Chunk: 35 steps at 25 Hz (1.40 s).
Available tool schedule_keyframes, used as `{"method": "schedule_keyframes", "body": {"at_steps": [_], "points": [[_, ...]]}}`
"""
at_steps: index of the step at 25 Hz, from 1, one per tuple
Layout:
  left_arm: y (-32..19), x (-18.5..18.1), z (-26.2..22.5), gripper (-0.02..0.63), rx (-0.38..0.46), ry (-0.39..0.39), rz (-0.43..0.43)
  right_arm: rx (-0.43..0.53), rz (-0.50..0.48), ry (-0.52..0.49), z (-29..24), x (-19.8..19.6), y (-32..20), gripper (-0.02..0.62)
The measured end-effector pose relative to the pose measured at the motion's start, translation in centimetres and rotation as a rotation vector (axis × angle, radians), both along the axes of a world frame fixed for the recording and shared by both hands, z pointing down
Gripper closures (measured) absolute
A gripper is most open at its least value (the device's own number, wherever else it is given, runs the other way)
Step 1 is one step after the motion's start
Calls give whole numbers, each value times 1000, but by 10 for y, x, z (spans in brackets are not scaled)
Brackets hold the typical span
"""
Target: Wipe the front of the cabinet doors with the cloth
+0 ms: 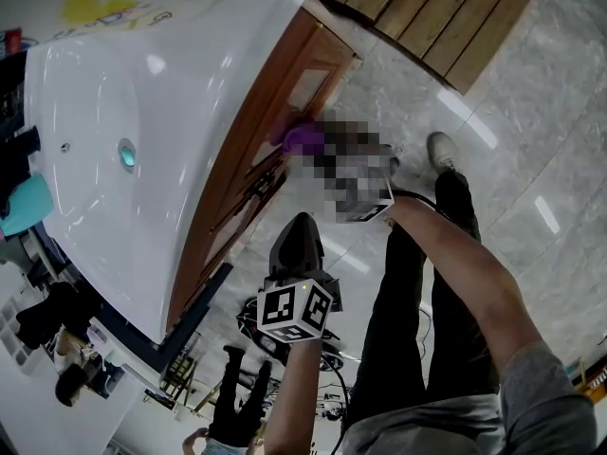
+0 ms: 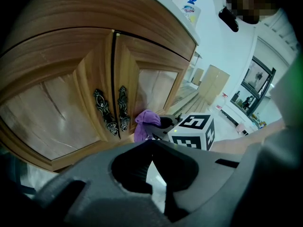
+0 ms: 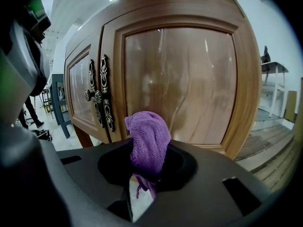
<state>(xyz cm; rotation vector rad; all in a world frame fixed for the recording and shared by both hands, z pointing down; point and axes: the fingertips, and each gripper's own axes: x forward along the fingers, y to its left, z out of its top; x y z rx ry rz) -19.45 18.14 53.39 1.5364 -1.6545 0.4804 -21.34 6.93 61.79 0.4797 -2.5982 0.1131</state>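
The wooden cabinet has two doors (image 3: 189,79) with ornate dark handles (image 3: 102,96) at the middle seam. My right gripper (image 3: 147,174) is shut on a purple cloth (image 3: 149,141), which bunches up out of the jaws in front of the right door's lower panel. In the head view the cloth (image 1: 303,138) lies against the door front (image 1: 275,131). The left gripper view shows the same cloth (image 2: 144,124) low on the right door, just right of the handles (image 2: 116,112). My left gripper (image 2: 152,148) is shut on nothing and hangs back from the cabinet (image 1: 296,245).
A white basin top (image 1: 123,112) overhangs the doors. Grey tiled floor (image 1: 531,159) and wooden decking (image 1: 446,17) lie beyond the cabinet. The person's leg and shoe (image 1: 441,150) stand close to the doors. A bottle (image 2: 191,6) stands on the counter.
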Motion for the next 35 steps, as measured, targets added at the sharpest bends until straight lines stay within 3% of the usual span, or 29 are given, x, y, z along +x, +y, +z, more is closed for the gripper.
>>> {"method": "schedule_keyframes", "body": {"at_steps": [35], "points": [[-66, 53, 3, 599, -22, 11, -13, -11, 25, 47, 17, 67, -81, 505]]}}
